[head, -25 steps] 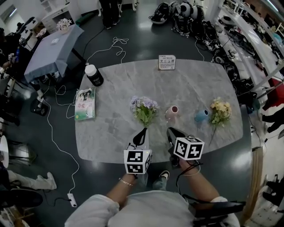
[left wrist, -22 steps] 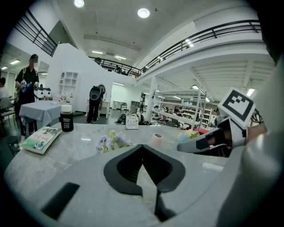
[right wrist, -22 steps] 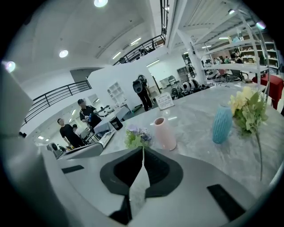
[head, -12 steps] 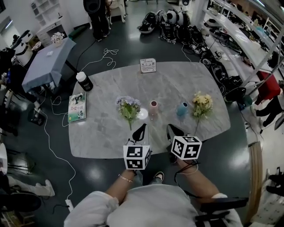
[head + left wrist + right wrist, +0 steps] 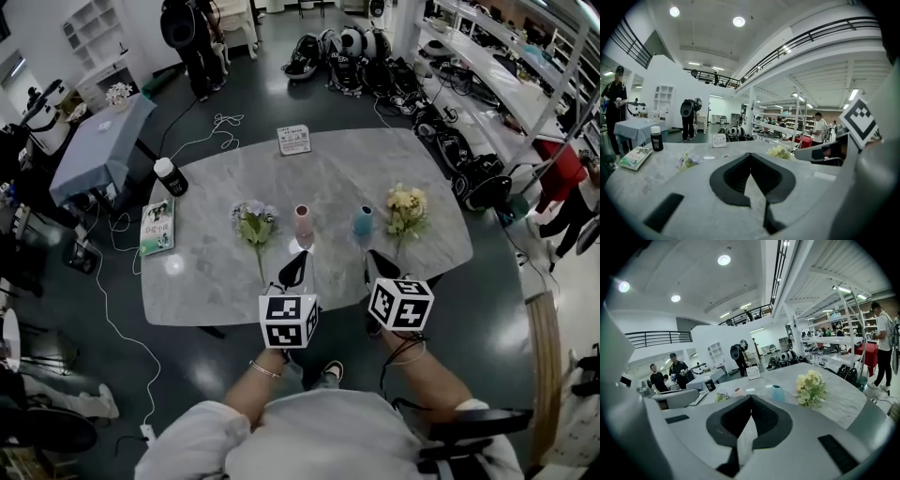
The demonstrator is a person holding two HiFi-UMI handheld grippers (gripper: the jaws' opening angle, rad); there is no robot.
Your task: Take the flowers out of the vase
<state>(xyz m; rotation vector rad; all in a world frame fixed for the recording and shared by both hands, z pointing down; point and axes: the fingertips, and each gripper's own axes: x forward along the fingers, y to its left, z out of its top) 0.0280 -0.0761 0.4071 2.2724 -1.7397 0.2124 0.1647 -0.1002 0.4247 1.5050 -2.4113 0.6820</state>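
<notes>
Table (image 5: 328,169): purple flowers (image 5: 251,221) beyond left tool (image 5: 300,259), yellow flowers (image 5: 405,201) seemingly beyond right tool (image 5: 371,257).

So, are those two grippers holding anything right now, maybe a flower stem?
Nothing is held. The left gripper and the right gripper are both shut and empty; the purple flowers and the yellow flowers lie on the table.

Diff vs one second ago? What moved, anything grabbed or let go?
The left gripper and right gripper both pulled back from the flowers toward the near edge of the table, shut and empty. Purple flowers and yellow flowers still lie beside the empty pink vase and blue vase.
</notes>
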